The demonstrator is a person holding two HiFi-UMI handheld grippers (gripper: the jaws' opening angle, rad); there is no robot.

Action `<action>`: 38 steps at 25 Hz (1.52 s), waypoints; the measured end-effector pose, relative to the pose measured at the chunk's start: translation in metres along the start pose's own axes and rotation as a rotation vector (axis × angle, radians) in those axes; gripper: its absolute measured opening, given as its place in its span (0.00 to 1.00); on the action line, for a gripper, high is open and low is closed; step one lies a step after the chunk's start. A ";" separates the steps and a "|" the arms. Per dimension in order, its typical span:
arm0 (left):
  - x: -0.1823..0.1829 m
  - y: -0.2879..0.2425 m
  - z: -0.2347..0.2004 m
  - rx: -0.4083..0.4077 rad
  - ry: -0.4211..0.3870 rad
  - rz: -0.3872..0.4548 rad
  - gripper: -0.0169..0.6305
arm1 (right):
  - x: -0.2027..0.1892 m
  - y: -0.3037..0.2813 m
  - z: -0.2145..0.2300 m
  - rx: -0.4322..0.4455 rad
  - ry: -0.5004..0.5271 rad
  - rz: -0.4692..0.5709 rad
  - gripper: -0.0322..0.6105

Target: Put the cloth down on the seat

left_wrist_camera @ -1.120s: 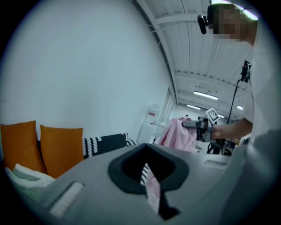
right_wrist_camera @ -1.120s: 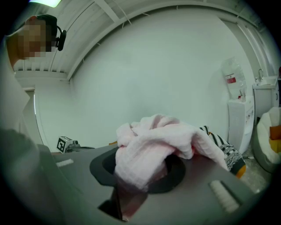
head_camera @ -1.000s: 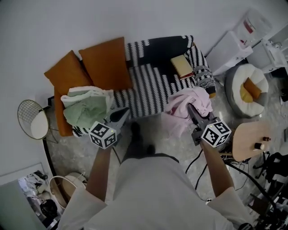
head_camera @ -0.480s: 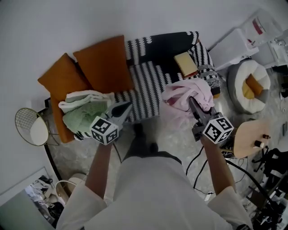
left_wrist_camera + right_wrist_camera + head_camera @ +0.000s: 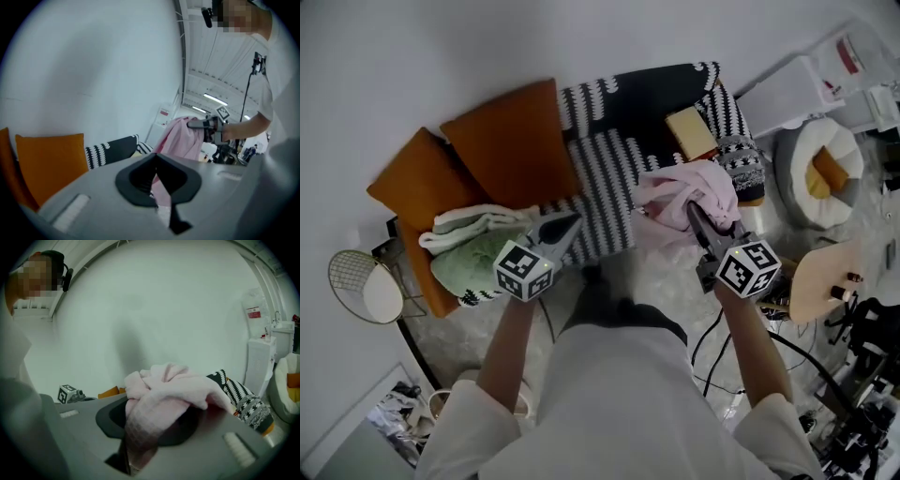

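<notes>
The right gripper (image 5: 693, 212) is clenched on a pink cloth (image 5: 675, 192). The cloth is soft and bunched up. It puffs out over the jaws in rounded folds, and up close it has a tiny square weave. It hangs over the front right part of the seat (image 5: 602, 217). I cannot tell if its bottom edge touches the seat.

The left gripper (image 5: 566, 226) is over the front edge of the seat, near the middle. Its jaws are pressed together to a point and nothing is between them. It has a smooth gray body, and its cube (image 5: 525, 270) has black and white squares on it.

A knitted blanket (image 5: 609, 164) with black and white stripes covers the seat. The part at the back of the seat is mostly black. Two big orange cushions (image 5: 502, 141) lean at the back left of the seat. They are square and look smooth. At the left end of the seat there is a pile of soft cloths, with a pale green one (image 5: 469, 262) in front and a white one (image 5: 478, 217) lying along its top. A flat tan box (image 5: 691, 131) lies at the back right of the seat. Next to it, at the right end of the seat, there is a round gray knitted roll (image 5: 739, 161) with small black and white patterns.
</notes>
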State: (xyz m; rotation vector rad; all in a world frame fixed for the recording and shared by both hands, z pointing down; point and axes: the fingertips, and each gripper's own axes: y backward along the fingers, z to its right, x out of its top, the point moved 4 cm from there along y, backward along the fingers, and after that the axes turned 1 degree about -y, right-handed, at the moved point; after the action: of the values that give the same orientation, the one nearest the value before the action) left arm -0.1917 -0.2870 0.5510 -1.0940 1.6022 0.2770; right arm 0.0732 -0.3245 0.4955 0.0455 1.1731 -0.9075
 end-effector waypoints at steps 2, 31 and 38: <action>0.001 -0.005 -0.010 -0.012 -0.001 -0.010 0.03 | -0.001 -0.014 0.005 -0.015 -0.006 -0.013 0.23; -0.044 -0.122 -0.044 0.144 0.170 -0.044 0.03 | -0.069 -0.146 0.152 0.012 -0.086 -0.304 0.24; -0.062 -0.163 -0.059 0.196 0.218 -0.043 0.03 | -0.103 -0.185 0.202 0.021 -0.056 -0.398 0.24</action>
State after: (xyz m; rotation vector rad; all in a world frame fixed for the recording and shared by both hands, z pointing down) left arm -0.1090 -0.3847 0.6833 -1.0321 1.7548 -0.0298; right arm 0.1033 -0.4813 0.7413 -0.2019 1.1396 -1.2626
